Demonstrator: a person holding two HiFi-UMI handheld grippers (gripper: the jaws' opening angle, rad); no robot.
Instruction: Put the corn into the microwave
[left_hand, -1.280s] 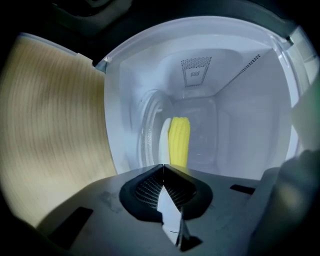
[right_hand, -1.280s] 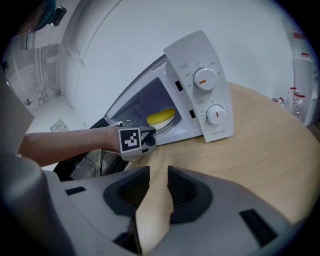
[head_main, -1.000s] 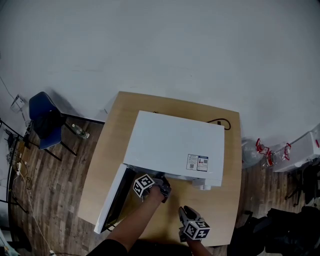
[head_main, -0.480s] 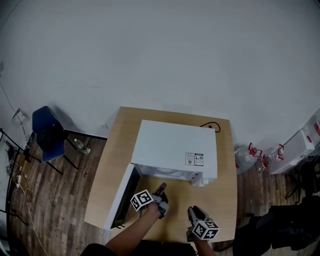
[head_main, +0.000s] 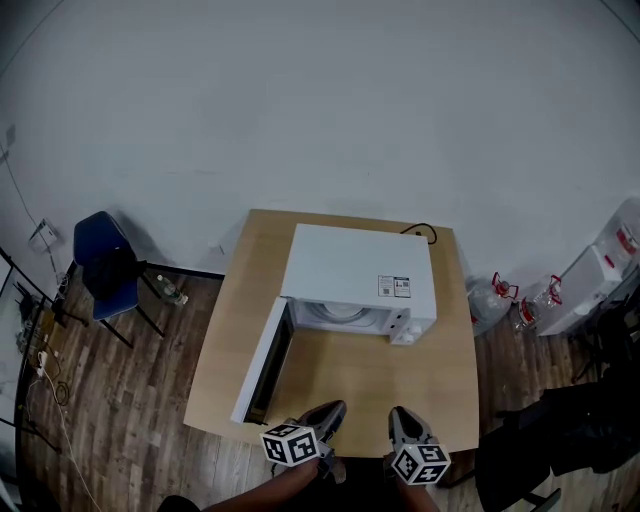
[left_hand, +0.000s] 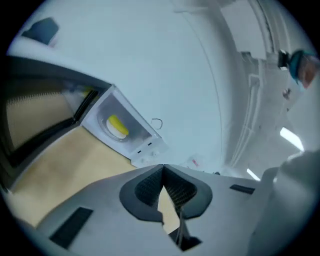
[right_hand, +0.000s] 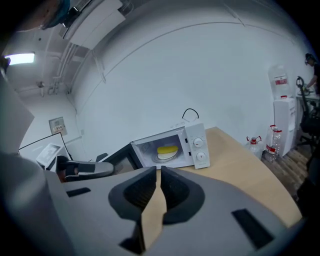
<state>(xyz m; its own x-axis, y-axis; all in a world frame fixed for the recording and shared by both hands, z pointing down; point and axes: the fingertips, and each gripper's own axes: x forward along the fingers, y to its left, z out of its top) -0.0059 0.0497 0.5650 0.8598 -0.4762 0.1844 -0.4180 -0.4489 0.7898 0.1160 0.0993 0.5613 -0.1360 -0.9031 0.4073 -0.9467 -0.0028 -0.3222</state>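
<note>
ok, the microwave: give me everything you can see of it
White boxy microwave, standing upright on the wooden table with its back toward the wall. Its dark-windowed door is swung wide open, hinged at the left in the head view. Inside, a yellow corn lies on the round turntable plate. Two dials are stacked on the front panel beside the cavity, a label sits on top, and a black cable loops behind.

Head cam: high, steeply down on table (head_main: 370, 375) w/ microwave (head_main: 360, 268). L/R gripper views: low, fwd toward microwave's open front, which all 3 share.
</note>
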